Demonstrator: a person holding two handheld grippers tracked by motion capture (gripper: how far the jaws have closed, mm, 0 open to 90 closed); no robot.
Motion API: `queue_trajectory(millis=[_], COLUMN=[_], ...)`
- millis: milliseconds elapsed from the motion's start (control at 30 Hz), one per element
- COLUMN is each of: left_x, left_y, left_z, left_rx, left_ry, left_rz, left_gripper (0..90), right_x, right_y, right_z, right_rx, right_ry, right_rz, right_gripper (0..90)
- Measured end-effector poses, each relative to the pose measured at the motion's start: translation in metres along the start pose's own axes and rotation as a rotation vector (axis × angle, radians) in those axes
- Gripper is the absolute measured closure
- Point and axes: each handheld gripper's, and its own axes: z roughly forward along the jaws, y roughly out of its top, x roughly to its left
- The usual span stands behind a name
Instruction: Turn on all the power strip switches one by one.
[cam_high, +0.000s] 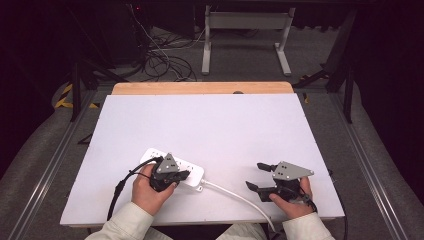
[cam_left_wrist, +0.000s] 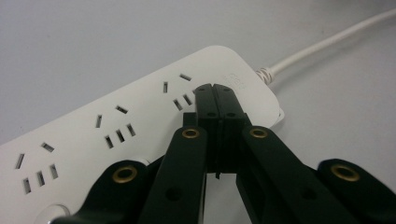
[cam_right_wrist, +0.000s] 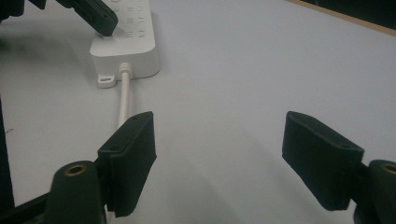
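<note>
Up close, the clenched left gripper (cam_left_wrist: 215, 88) presses the power strip (cam_left_wrist: 116, 126) — overhead, the right gripper (cam_high: 259, 176) gapes released.

The power strip (cam_high: 172, 169) lies on the desk (cam_high: 210, 125) near its front edge, left of the middle, slanting from back-left to front-right. Its cord (cam_high: 240, 197) runs from the right end to the front edge. The left tool (cam_high: 184, 175) rests on the strip's right end; the right tool (cam_high: 257, 176) sits near the front right corner, well apart.
</note>
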Motion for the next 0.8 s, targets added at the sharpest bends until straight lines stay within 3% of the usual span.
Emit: queue_trajectory(millis=[233, 333, 400, 800], left_x=[0.0005, -0.0016, -0.0037, -0.0025], left_y=[-0.0024, -0.0021, -0.0015, -0.0032], left_z=[0.0000, 0.0016, 0.0018, 0.0016], left_rx=[-0.011, -0.016, -0.012, -0.015], left_ry=[0.012, -0.022, -0.008, -0.010], left_rz=[0.011, 0.012, 0.023, -0.001], left_gripper=[90.0, 90.0, 90.0, 90.0], right_x=[-0.0002, -0.0005, -0.0001, 0.0000], right_y=[-0.0001, -0.0001, -0.0001, -0.0002], right_z=[0.0000, -0.0001, 0.0001, 0.0002], right_rx=[0.001, 0.001, 0.003, 0.002], right_ry=[-0.001, -0.002, -0.002, 0.001], right_rz=[0.001, -0.001, 0.001, -0.002], right_gripper=[26.2, 26.2, 26.2, 26.2])
